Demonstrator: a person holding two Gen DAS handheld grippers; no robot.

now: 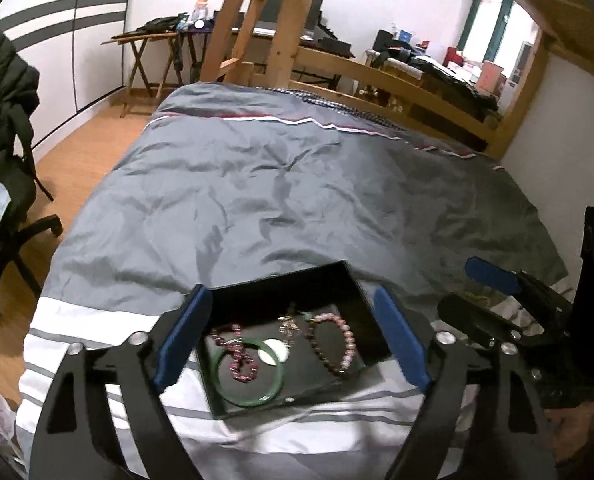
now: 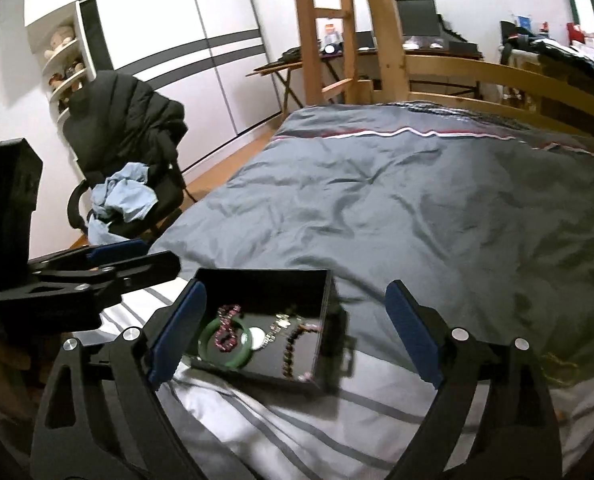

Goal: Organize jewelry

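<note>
A black open box (image 1: pixel 349 280) (image 2: pixel 325 300) lies on the bed near its front edge. Inside it lie a green bangle (image 1: pixel 253 396) (image 2: pixel 207 346), a dark pink bead bracelet (image 1: pixel 239 354) (image 2: pixel 227 330), a light pink and brown bead bracelet (image 1: pixel 343 344) (image 2: pixel 291 344), a white round pendant (image 1: pixel 273 352) (image 2: pixel 258 338) and a small metal chain (image 1: pixel 288 326) (image 2: pixel 279 322). My left gripper (image 1: pixel 293 338) is open and empty just above the box. My right gripper (image 2: pixel 297 332) is open and empty, also above the box. A thin gold chain (image 2: pixel 557 364) lies on the cover at the right.
The bed has a grey cover (image 1: pixel 297 184) with white stripes at the front. A wooden bed frame (image 1: pixel 381 76) and ladder stand beyond it. An office chair (image 2: pixel 129 140) with a black jacket and blue cloth stands to the left. Cluttered desks line the far wall.
</note>
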